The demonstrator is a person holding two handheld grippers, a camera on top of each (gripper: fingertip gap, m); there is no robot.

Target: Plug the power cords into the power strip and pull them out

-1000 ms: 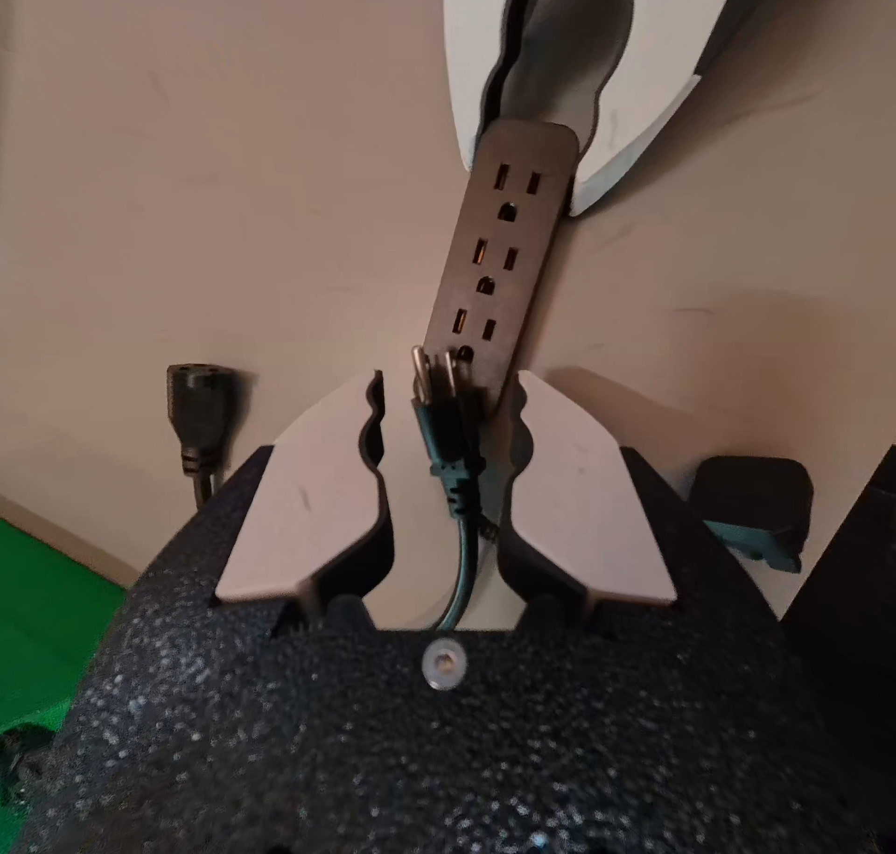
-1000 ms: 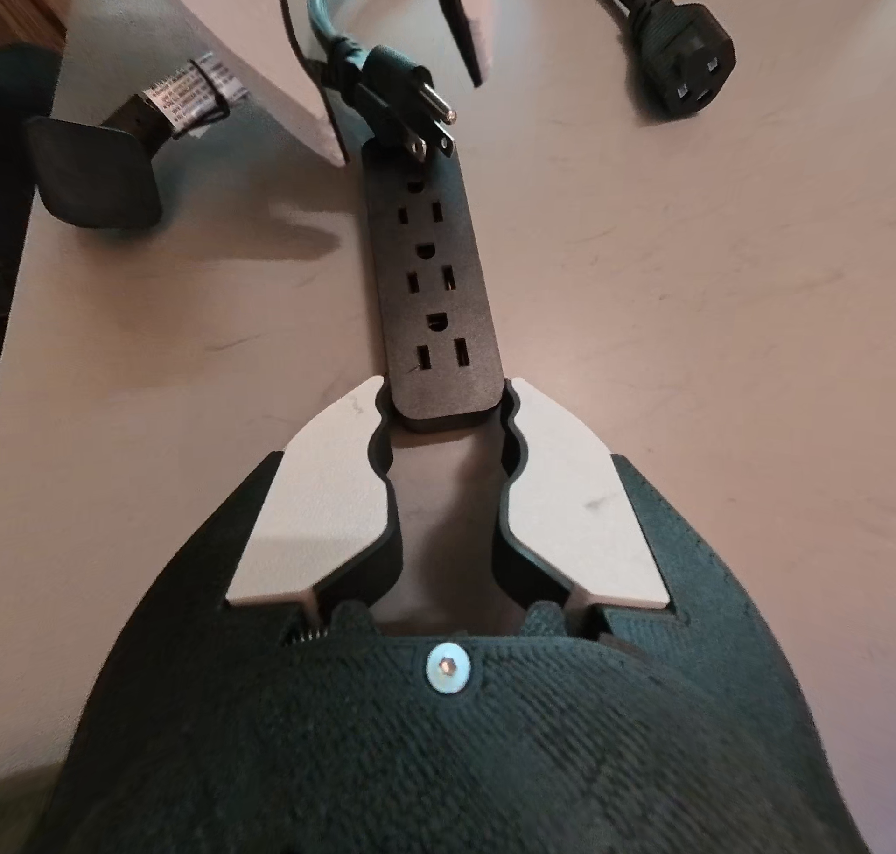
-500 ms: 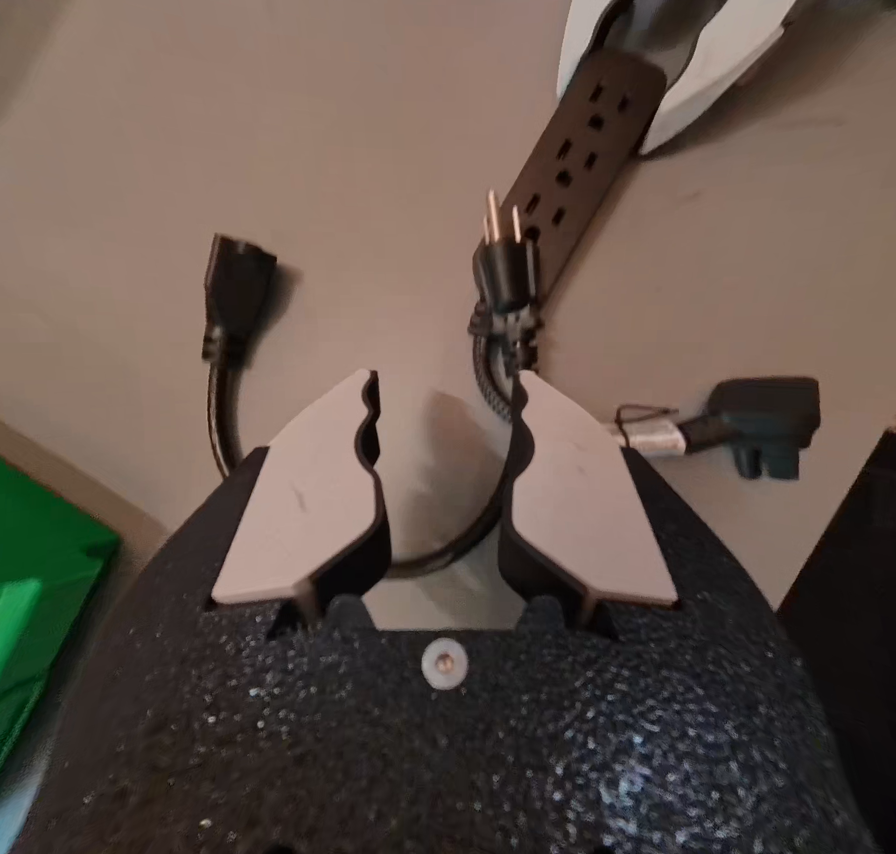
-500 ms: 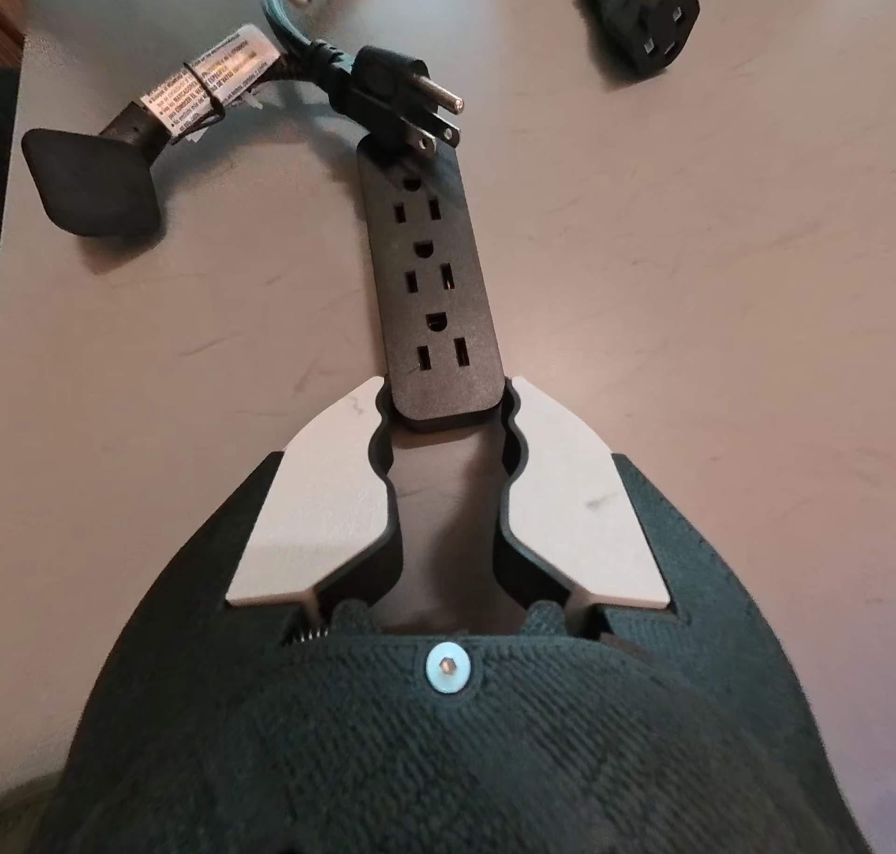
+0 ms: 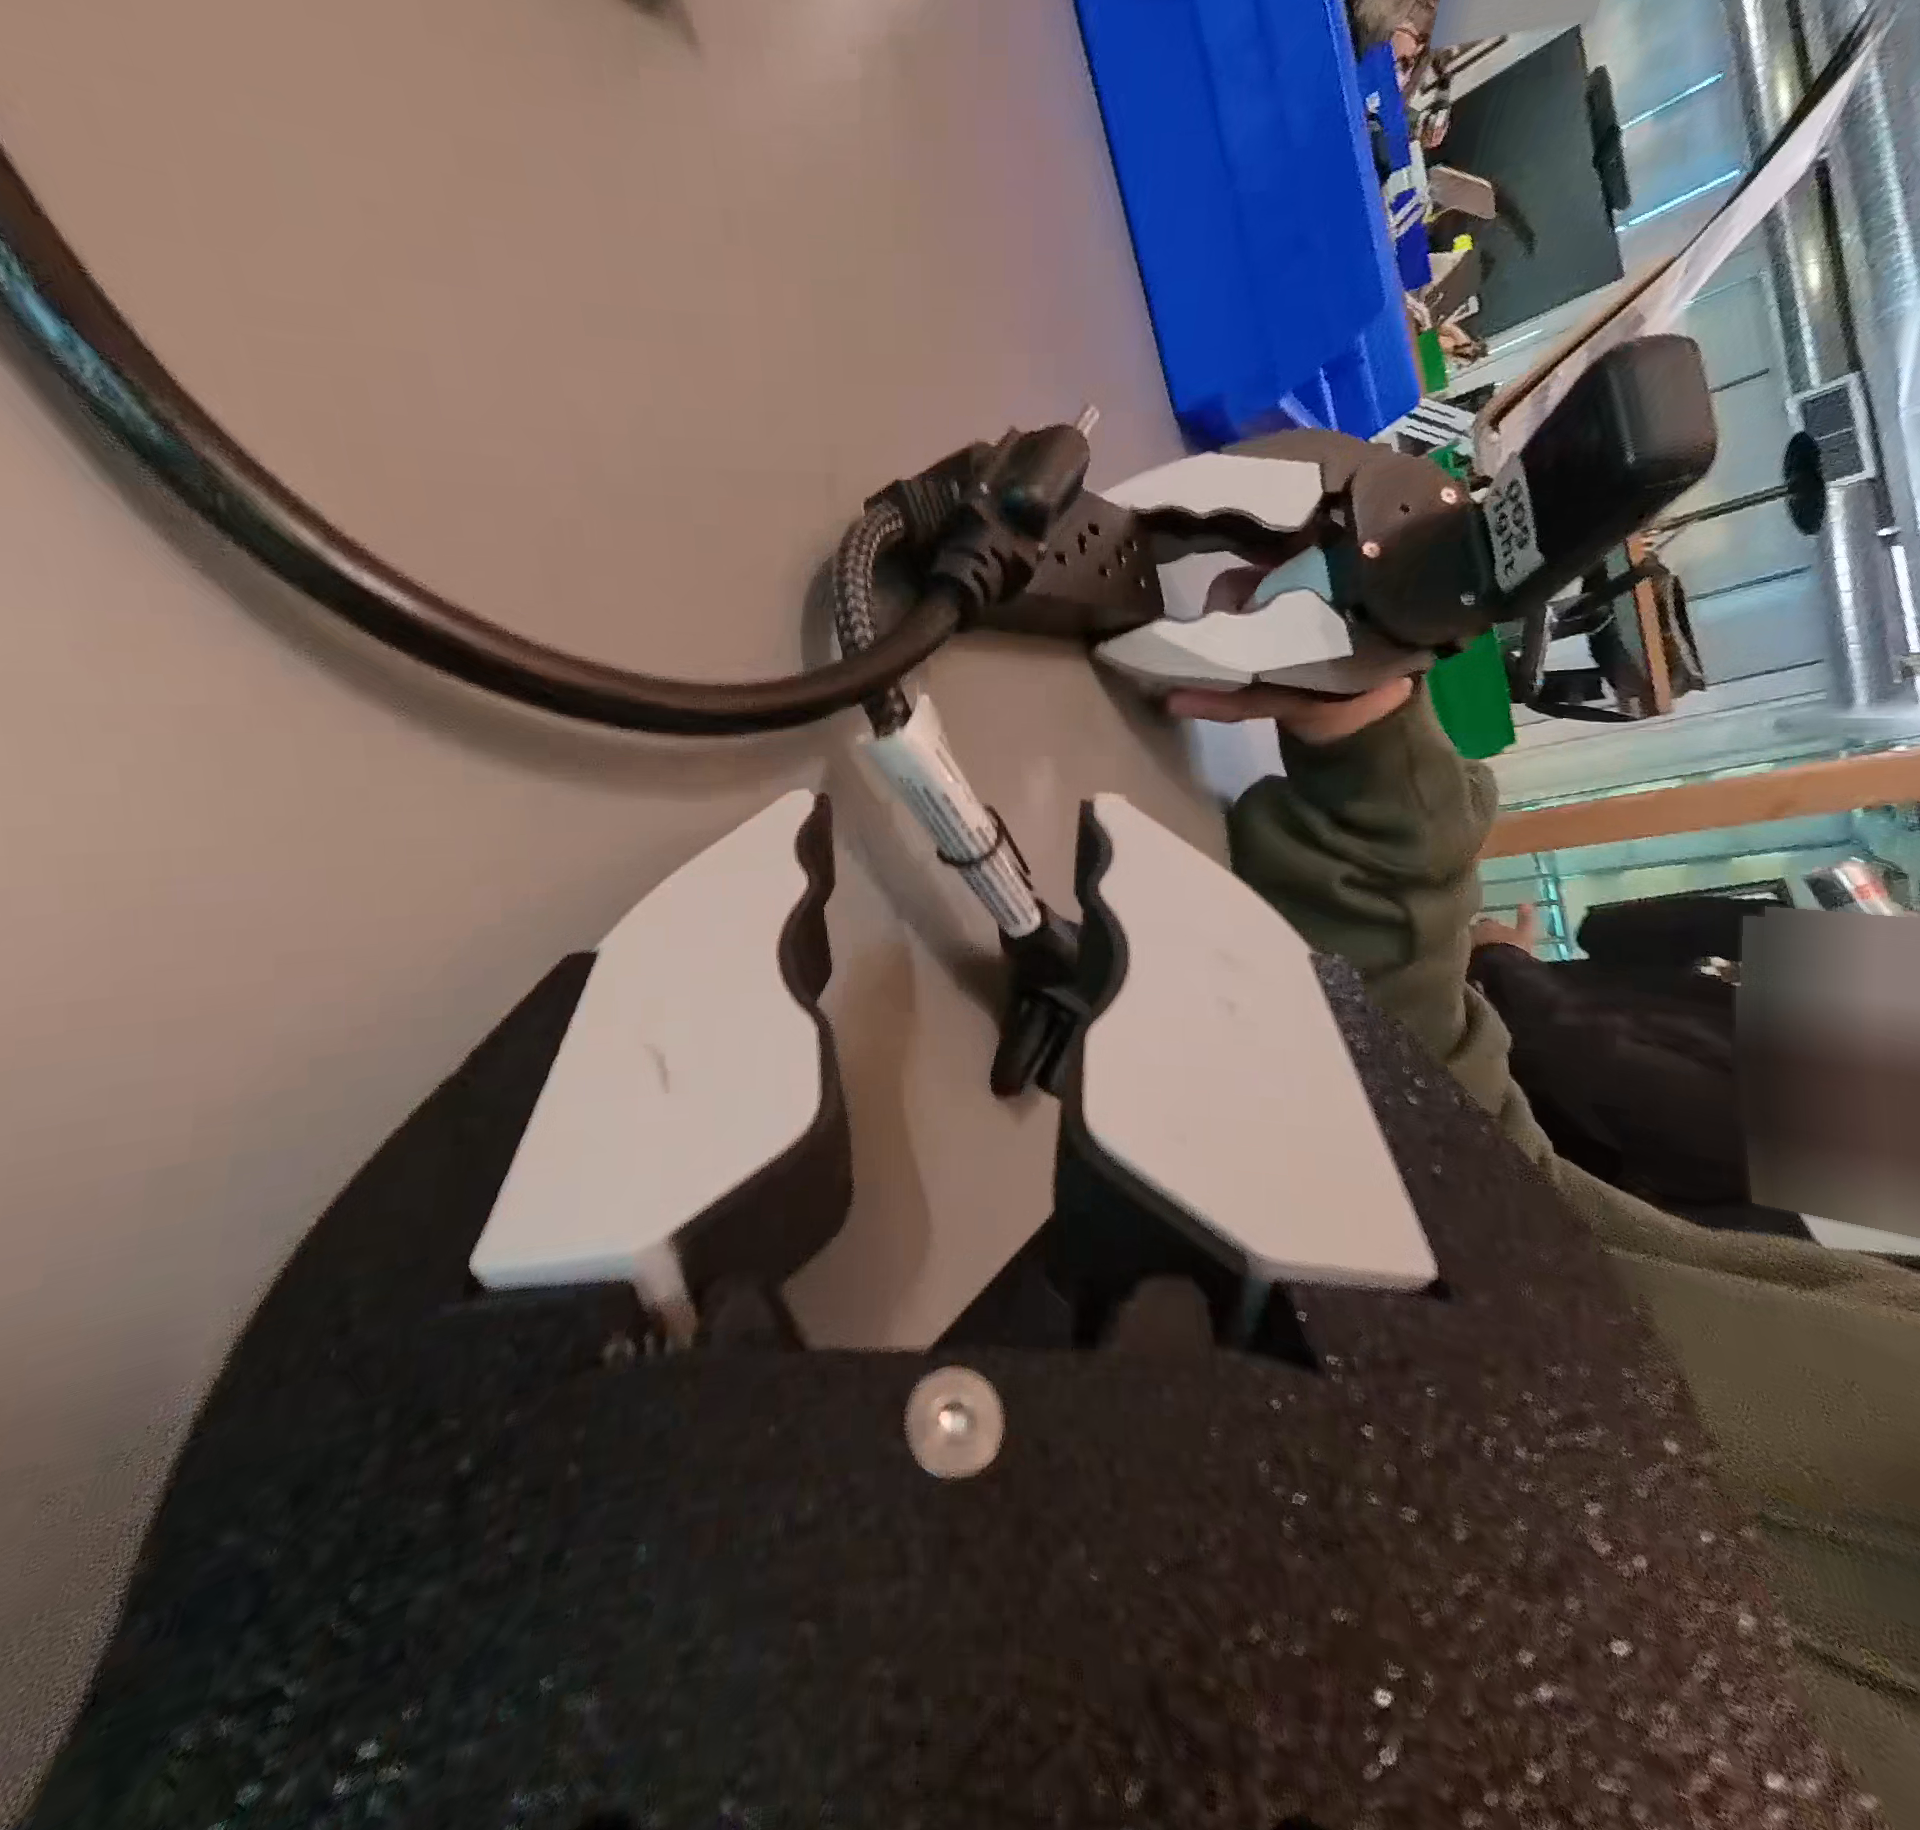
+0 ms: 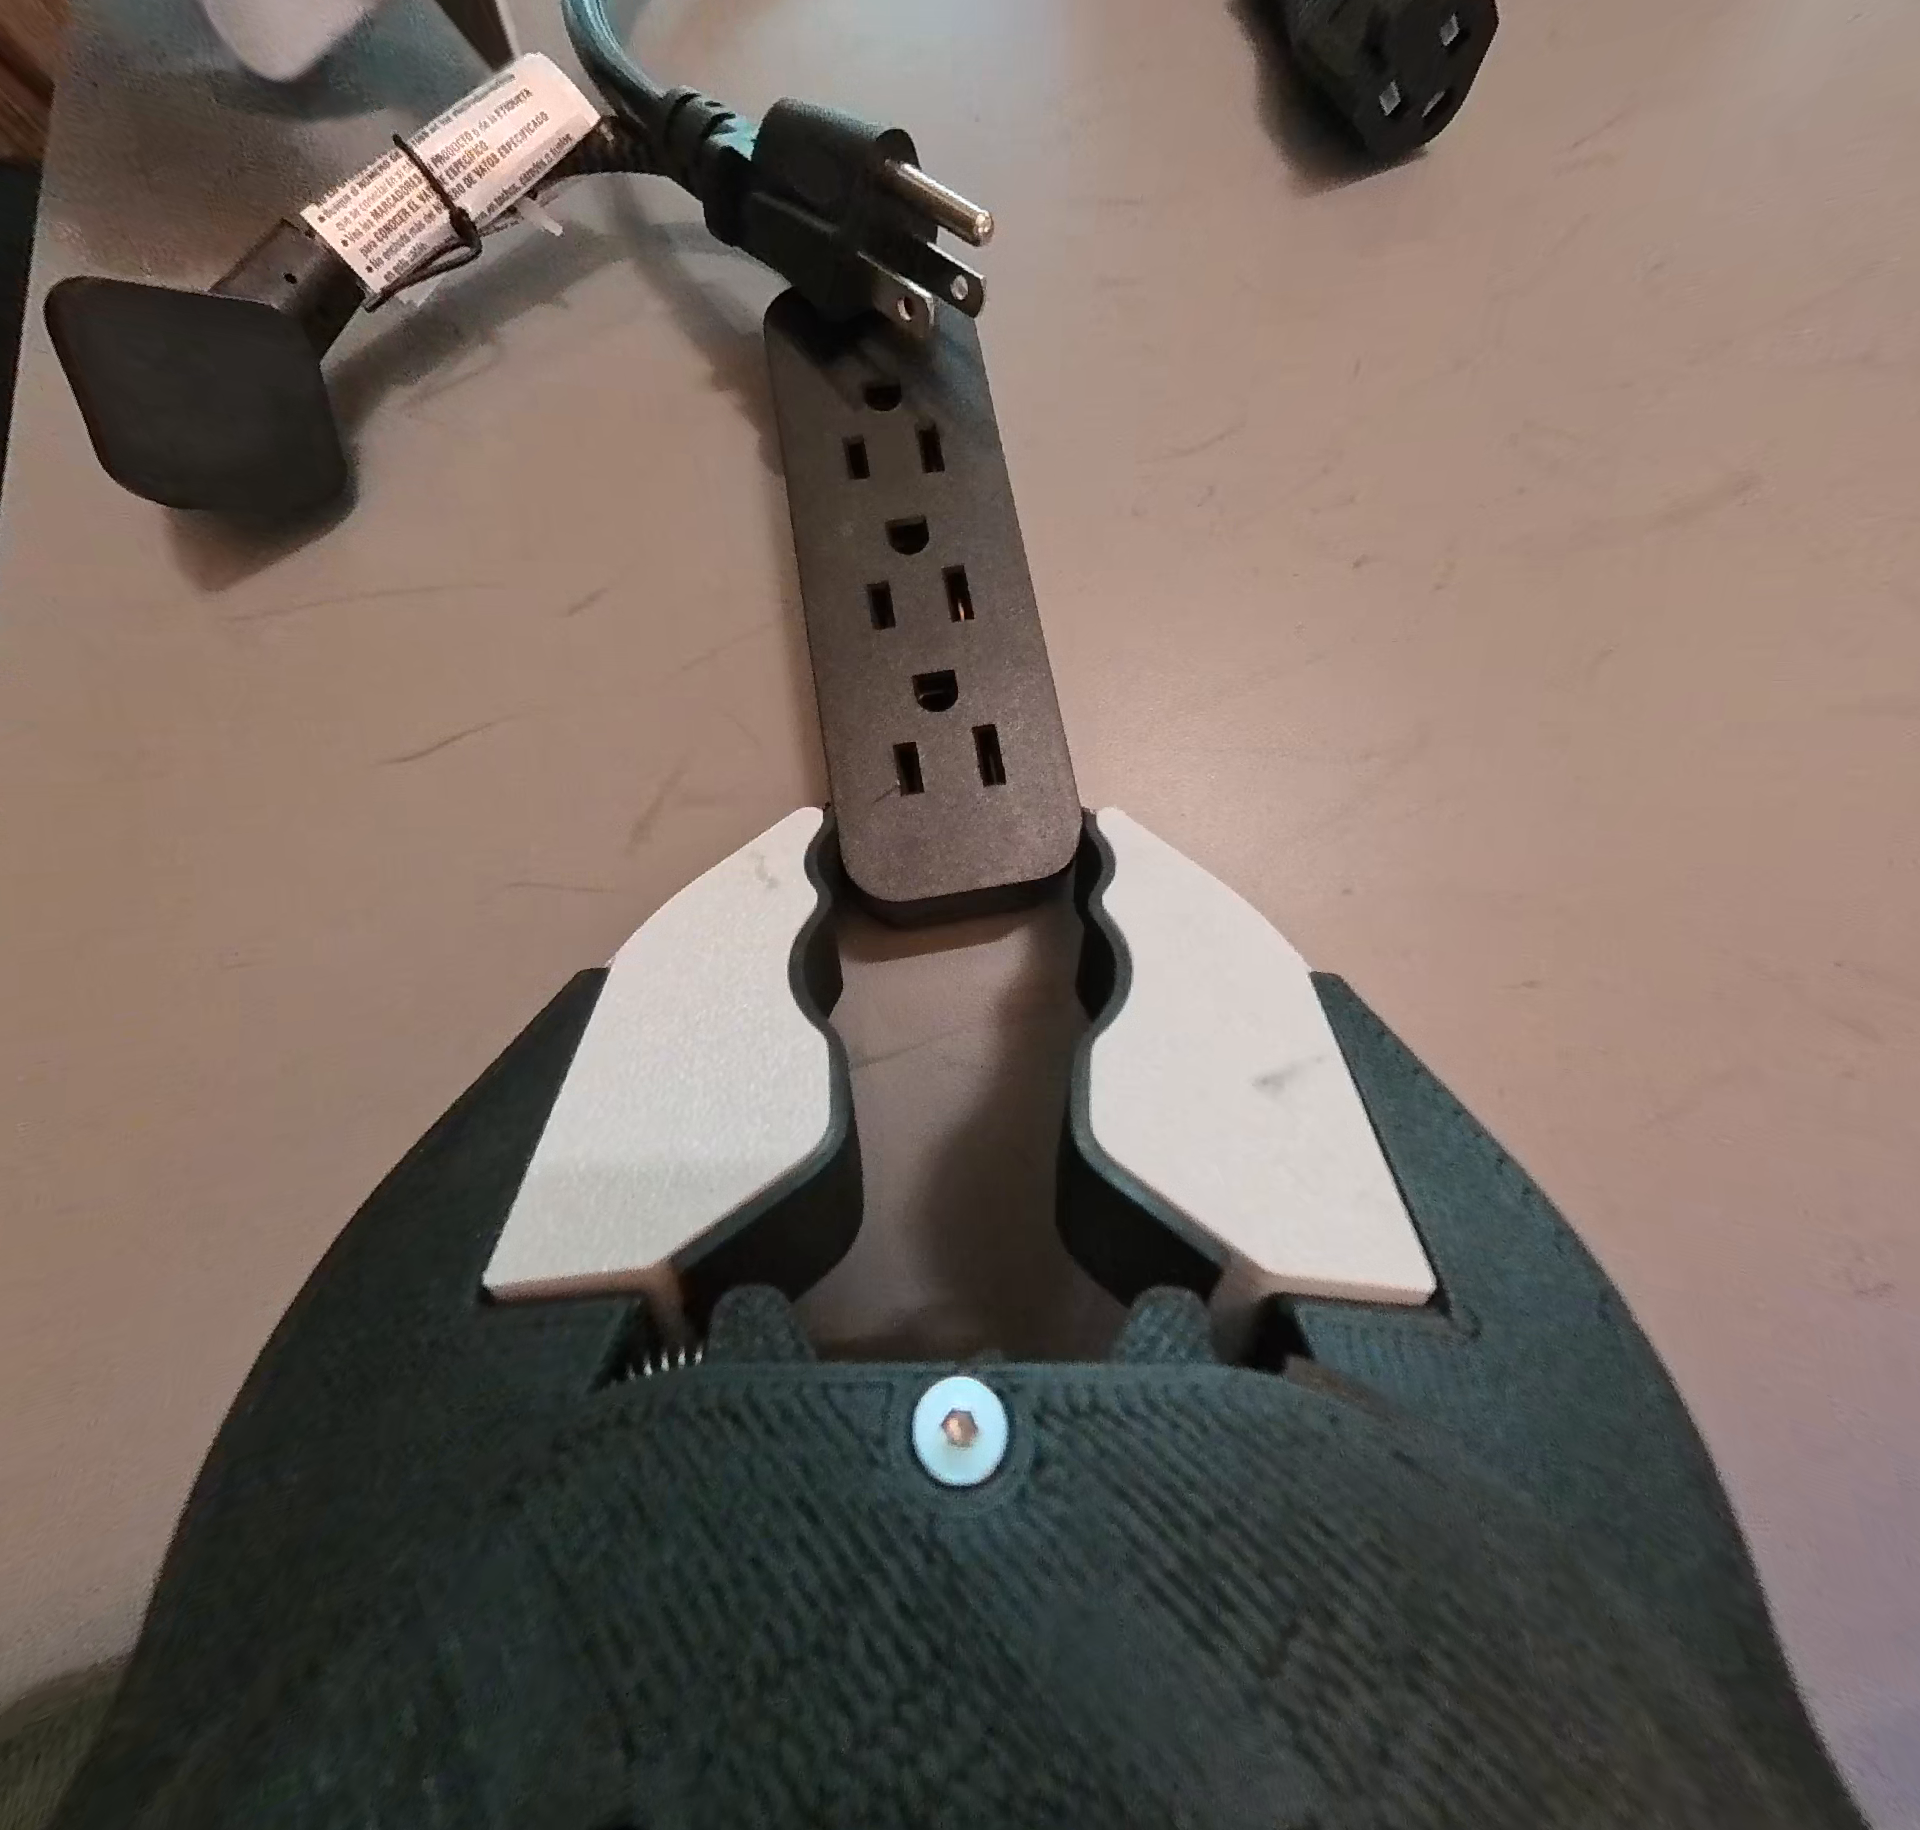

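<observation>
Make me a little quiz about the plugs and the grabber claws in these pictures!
1. True or false: the three-prong plug is pushed all the way into the power strip.
2. Which claw grips the end of the power strip? A) the right gripper B) the left gripper
3. Fill in: the white tag is wrapped around the power strip's own ____.

Key: 1. False: the plug lies loose at the strip's far end with its prongs bare. 2. A: its fingers press the strip's sides, while the left gripper is open and holds nothing. 3. Cord.
</observation>
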